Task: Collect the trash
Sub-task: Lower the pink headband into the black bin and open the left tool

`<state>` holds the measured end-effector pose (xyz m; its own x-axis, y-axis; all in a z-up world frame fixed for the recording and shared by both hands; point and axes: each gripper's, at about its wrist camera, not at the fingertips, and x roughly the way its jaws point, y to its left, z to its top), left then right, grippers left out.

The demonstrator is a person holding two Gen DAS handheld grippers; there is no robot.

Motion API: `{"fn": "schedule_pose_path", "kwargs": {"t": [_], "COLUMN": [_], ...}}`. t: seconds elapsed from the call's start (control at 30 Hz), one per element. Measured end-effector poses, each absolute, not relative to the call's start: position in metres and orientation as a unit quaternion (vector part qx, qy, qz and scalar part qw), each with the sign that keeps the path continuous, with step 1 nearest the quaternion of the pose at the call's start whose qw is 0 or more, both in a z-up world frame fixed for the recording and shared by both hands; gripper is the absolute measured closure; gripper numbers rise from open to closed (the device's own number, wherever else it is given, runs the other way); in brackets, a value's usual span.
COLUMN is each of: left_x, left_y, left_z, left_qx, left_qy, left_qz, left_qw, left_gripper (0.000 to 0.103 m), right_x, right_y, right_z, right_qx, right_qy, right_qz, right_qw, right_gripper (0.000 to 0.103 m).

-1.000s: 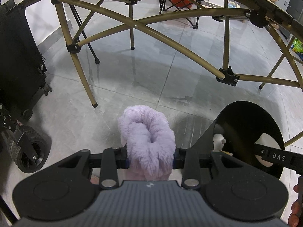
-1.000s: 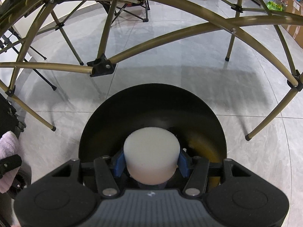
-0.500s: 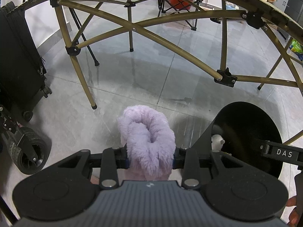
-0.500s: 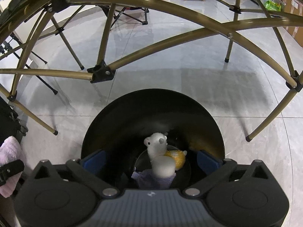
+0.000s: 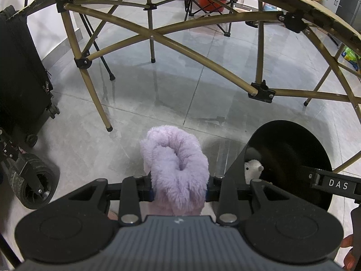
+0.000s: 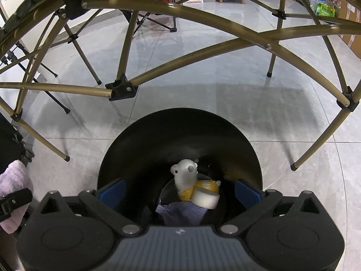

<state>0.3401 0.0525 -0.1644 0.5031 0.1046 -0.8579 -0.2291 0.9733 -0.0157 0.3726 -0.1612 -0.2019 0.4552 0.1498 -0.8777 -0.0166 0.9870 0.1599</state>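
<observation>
My left gripper is shut on a fluffy purple plush item, held above the grey floor to the left of the black bin. My right gripper stands open over the mouth of the black bin, its blue pads wide apart with nothing between them. Down inside the bin lie a white plush alpaca with a yellow body, a white foam cylinder and a blue-grey cloth. In the left wrist view the alpaca peeks over the rim.
Olive folding-table legs and cross bars arch over the tiled floor. A black wheeled case and a small wheel stand at the left. Folding chairs and boxes sit farther back.
My right gripper opened and let go of the white foam cylinder, which dropped into the bin beside the alpaca. The left gripper kept still with the purple plush.
</observation>
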Motion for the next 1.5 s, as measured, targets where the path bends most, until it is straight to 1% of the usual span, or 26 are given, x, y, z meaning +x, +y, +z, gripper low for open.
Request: {"fn": "schedule_pose_path", "kwargs": {"t": [0.3, 0.77, 1.17, 1.5], "left_x": [0.341, 0.345, 0.35, 0.356], "left_y": [0.031, -0.029, -0.088, -0.122], "left_z": [-0.158, -0.144, -0.144, -0.149], "left_qx": [-0.059, -0.044, -0.024, -0.018], "left_qy": [0.482, 0.472, 0.471, 0.48], "left_qz": [0.083, 0.038, 0.001, -0.012], "left_qw": [0.87, 0.88, 0.882, 0.877], "left_gripper": [0.067, 0.067, 0.067, 0.067], "right_x": [0.366, 0.345, 0.323, 0.315], "right_y": [-0.177, -0.231, -0.284, -0.318], "right_z": [-0.195, -0.181, -0.174, -0.176], "right_qx": [0.074, 0.083, 0.097, 0.114], "right_qy": [0.512, 0.489, 0.471, 0.464], "right_qz": [0.043, 0.013, -0.024, -0.052], "right_qw": [0.854, 0.868, 0.877, 0.877], "right_gripper": [0.0, 0.0, 0.0, 0.0]}}
